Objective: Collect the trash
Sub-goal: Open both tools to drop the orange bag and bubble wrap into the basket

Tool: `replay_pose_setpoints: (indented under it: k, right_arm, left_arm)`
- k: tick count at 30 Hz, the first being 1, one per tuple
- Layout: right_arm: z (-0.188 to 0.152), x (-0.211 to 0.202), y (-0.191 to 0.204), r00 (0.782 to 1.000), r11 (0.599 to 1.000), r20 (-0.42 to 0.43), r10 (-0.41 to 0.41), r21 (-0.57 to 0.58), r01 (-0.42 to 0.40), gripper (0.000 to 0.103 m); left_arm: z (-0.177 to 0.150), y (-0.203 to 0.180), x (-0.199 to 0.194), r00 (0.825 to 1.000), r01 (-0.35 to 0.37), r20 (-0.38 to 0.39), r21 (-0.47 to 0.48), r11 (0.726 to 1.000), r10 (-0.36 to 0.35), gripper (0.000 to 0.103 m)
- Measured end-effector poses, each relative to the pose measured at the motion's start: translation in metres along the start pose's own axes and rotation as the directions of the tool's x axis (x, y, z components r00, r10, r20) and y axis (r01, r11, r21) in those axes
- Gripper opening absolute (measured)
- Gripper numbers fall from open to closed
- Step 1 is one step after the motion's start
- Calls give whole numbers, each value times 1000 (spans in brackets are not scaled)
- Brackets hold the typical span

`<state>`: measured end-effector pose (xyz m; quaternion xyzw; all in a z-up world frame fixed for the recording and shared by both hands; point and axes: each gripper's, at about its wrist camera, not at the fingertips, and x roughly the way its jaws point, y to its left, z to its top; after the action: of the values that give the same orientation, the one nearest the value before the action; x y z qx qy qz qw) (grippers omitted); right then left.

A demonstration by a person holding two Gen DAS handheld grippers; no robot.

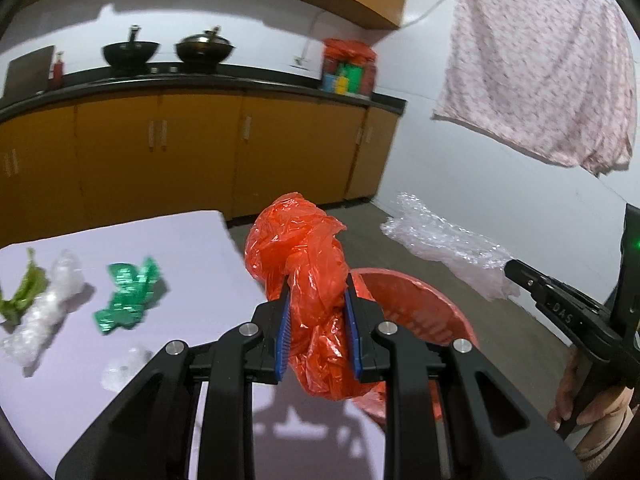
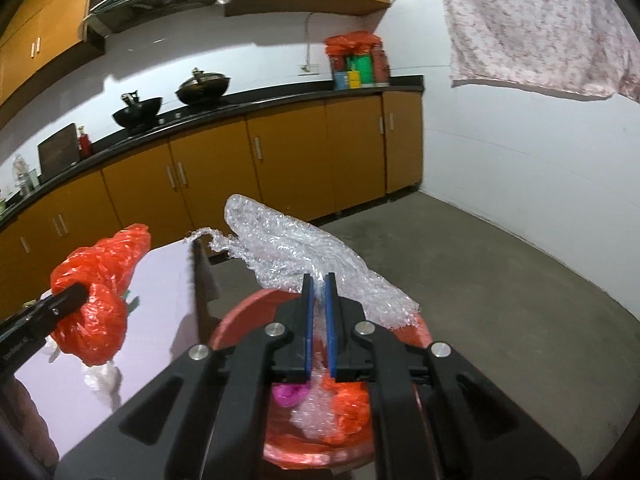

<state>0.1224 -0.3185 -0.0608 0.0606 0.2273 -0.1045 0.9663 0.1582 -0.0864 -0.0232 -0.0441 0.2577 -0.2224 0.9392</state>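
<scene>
My left gripper (image 1: 316,286) is shut on a crumpled red plastic bag (image 1: 304,248), held in the air at the table's right edge, above the red bin (image 1: 424,304). My right gripper (image 2: 319,280) is shut on a sheet of clear bubble wrap (image 2: 288,244), held over the red bin (image 2: 240,320). The bin holds red plastic, bubble wrap and a pink scrap. The bag shows in the right wrist view (image 2: 100,284), the bubble wrap in the left wrist view (image 1: 444,244). On the white table (image 1: 192,240) lie a green wrapper (image 1: 128,298), a clear wrap roll (image 1: 44,312), a green leaf scrap (image 1: 20,296) and a small clear scrap (image 1: 124,366).
The bin stands on the grey concrete floor (image 2: 500,280) right of the table. Orange kitchen cabinets (image 1: 192,152) with a black counter, two woks and a bagged set of containers (image 1: 348,68) stand behind. A floral cloth (image 1: 540,64) hangs on the white wall.
</scene>
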Motion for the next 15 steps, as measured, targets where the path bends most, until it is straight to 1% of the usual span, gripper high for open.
replay_pose_setpoints:
  k: [6,15]
  right_arm:
    - [-6,5,-16,999,999,-3,-35,13,35,7]
    - [-16,18,-25,999,998,-31,-36,45,38,7]
  left_arm:
    - [-4,-21,23,999,42,-36,40,998,-41,23]
    - [-12,-36,46,995,69,-82,87,994,-62,23]
